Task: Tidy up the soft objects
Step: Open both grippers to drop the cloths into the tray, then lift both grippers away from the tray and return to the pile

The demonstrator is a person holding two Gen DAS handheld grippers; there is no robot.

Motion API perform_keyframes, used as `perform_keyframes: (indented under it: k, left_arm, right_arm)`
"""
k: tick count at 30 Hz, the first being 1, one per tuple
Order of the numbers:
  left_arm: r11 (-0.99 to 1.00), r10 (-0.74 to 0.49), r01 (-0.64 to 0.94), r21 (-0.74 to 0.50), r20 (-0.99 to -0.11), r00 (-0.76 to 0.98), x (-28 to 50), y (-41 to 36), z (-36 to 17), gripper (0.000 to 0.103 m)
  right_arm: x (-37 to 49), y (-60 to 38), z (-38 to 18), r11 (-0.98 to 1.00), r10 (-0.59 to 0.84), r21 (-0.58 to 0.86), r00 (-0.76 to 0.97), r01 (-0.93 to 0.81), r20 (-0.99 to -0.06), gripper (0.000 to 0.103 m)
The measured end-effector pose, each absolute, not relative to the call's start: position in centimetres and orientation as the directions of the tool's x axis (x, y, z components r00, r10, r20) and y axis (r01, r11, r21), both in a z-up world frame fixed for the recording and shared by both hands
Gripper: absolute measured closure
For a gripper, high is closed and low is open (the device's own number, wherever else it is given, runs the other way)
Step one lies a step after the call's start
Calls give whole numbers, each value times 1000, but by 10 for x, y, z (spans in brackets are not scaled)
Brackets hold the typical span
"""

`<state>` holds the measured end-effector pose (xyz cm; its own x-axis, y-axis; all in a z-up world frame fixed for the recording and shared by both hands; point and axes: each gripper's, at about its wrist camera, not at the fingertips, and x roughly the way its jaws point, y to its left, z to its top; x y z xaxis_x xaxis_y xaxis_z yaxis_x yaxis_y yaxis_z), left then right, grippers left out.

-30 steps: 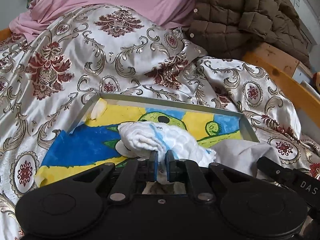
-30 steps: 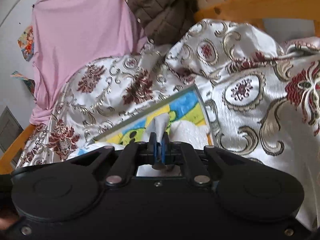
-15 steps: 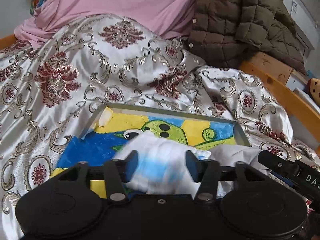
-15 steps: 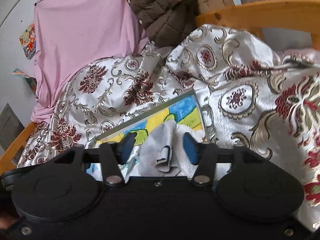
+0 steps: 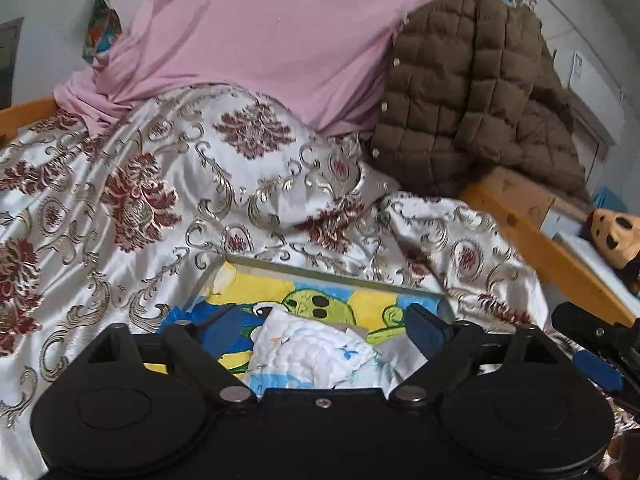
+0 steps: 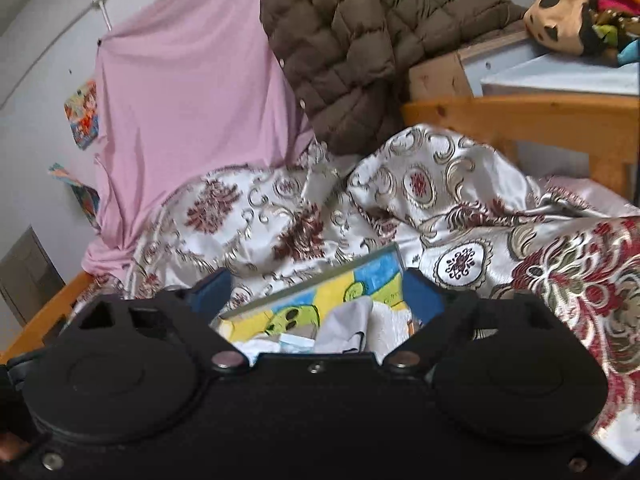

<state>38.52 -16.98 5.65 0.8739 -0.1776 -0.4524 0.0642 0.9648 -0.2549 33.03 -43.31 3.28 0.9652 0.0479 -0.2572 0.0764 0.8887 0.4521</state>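
A shallow tray with a yellow, blue and green cartoon picture lies on the patterned bedspread; it also shows in the right wrist view. A crumpled white-and-blue quilted cloth lies in it. A grey cloth lies beside it, over a white one. My left gripper is open and empty, above the quilted cloth. My right gripper is open and empty, above the grey cloth. Its tip shows at the left wrist view's right edge.
A silver and red bedspread covers the bed. A pink sheet and a brown quilted jacket hang behind. A wooden bed rail runs at the right. A plush toy lies on a shelf beyond.
Both grippers were shut on cloths a second ago. Both opened, let the cloths fall into the tray, and have pulled up and back.
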Motion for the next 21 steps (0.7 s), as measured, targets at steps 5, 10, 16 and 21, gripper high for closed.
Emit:
perform_keyframes:
  k: [5,10,16,21]
  left_arm:
    - [959,-182,68,-274,-414,892,359,-165,74,5]
    - [958,-182,79,-274,-377,908,330,-156,92,1]
    - [960,-185,97,-262,-337,923,289,-138,108,1]
    - [966,-170,96,-241,-305,937,250,-119,115,1]
  right_arm:
    - [301,-438,56,900,46,433,973,58,-226,1]
    - [269,-425,81,928,51,372,980,24,-191,1]
    - [226,-402,104,948,55,318,988,-6,-145,1]
    - [188,-380,121,963,13,270,992,21,-124,1]
